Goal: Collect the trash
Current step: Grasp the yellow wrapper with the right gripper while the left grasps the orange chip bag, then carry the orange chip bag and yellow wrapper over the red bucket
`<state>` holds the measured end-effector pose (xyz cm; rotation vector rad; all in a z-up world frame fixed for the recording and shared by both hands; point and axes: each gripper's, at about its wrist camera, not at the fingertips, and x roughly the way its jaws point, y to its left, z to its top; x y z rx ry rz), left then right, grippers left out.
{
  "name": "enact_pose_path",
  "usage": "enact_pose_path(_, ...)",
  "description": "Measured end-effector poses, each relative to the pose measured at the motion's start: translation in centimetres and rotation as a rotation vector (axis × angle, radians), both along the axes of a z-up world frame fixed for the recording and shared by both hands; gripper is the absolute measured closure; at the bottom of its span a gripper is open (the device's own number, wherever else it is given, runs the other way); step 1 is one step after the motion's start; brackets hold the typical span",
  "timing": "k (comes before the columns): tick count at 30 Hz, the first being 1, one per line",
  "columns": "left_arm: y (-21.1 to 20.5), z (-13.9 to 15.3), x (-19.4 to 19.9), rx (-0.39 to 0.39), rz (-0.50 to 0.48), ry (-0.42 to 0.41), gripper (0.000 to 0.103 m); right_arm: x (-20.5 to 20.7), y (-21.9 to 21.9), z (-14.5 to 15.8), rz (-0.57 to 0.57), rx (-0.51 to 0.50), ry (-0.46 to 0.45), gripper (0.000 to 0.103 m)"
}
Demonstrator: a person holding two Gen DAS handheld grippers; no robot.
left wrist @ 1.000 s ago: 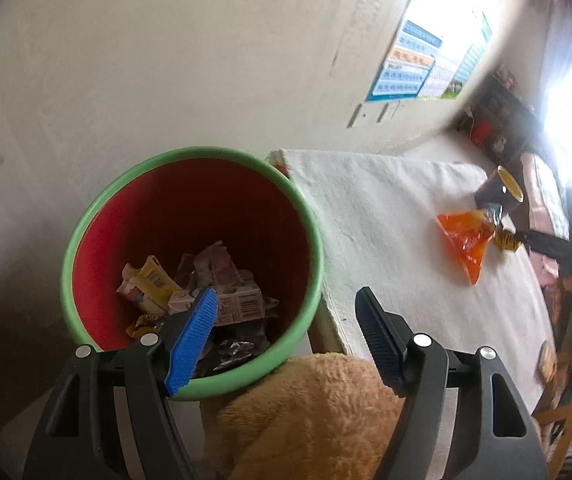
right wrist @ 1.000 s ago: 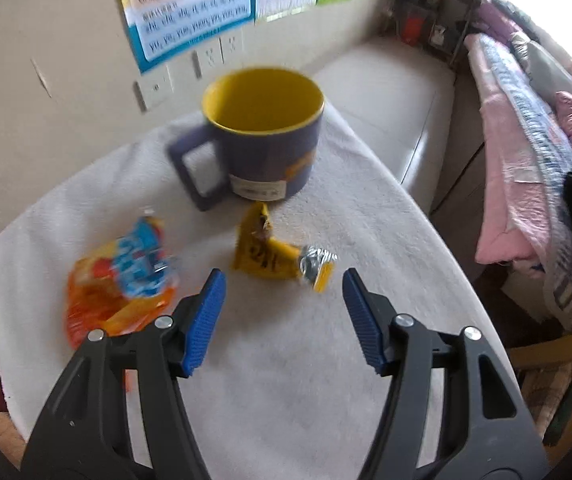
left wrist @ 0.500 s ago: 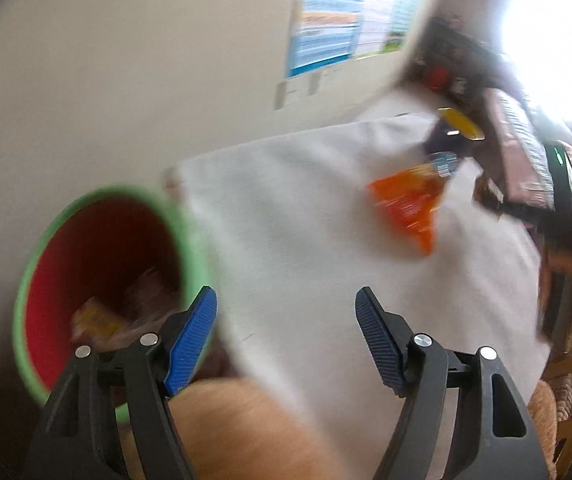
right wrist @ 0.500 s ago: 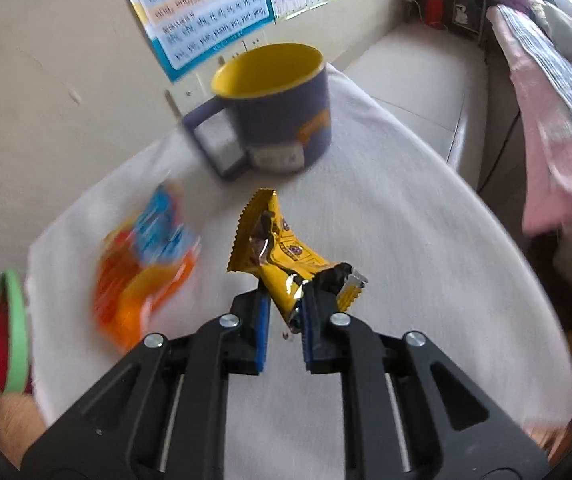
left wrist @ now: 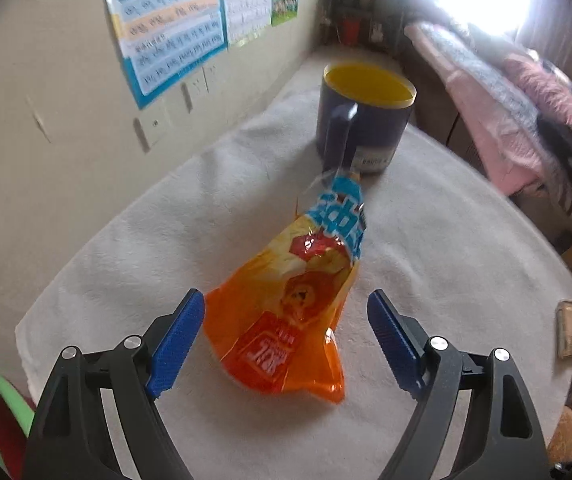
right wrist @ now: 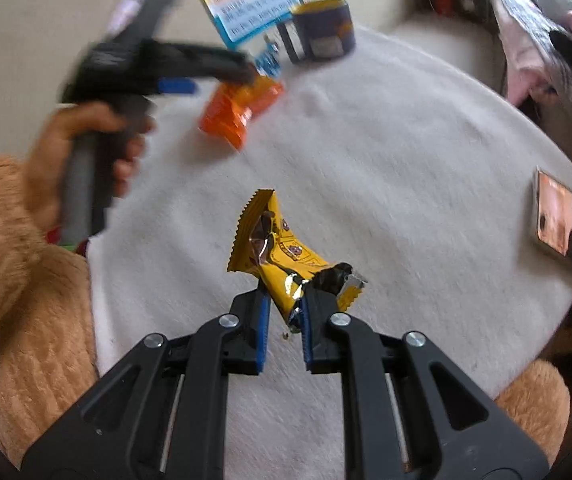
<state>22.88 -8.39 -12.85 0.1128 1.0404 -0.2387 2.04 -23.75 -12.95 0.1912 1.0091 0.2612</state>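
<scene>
One yellow wrapper (right wrist: 282,264) (tail hidden) clamped by right hand-held gripper (right wrist: 284,316).

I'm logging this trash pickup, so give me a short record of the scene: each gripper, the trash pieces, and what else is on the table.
left gripper: open, over orange snack bag
right gripper: shut on yellow wrapper
orange snack bag: lying on white tablecloth
mug: upright, behind the bag
bin: green rim, table's near left corner
</scene>
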Motion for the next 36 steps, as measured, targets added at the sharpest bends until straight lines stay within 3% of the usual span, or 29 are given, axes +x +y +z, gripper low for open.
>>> enact_pose_path(4, -0.8, -2.3, 1.2, 0.086, -0.004, 0.07, 0.024, -0.1, -0.4, -0.4, -0.008, 0.022, 0.021, 0.089)
enact_pose_path(10, -1.6, -1.8, 0.1, 0.139, -0.034, 0.035, 0.039, 0.1, -0.6, -0.4, -0.024, 0.037, 0.032, 0.089)
enact_pose_path(12, -1.3, -1.4, -0.6, 0.121, -0.025, 0.035, 0.042, 0.4, -0.3, -0.3, -0.018, 0.033, 0.031, 0.089)
enact_pose_path(14, -0.6, -0.6, -1.9, 0.098, 0.003, 0.03, 0.056, 0.5, -0.4, -0.3, -0.018, 0.03, 0.031, 0.089)
enact_pose_path(20, 2.4, 1.7, -7.1, 0.001, 0.066, -0.003, 0.059, 0.6, -0.3, -0.5, -0.039, 0.018, 0.047, 0.089)
enact_pose_path(26, 3.9, 3.6, -12.7, -0.047, 0.083, -0.022, 0.059, 0.5, 0.1, -0.2, -0.041, 0.002, 0.04, 0.089)
enact_pose_path(36, 6.0, 4.1, -18.7, -0.119, 0.129, 0.001, 0.058, -0.4, 0.4, 1.0, -0.043, -0.024, 0.013, 0.089)
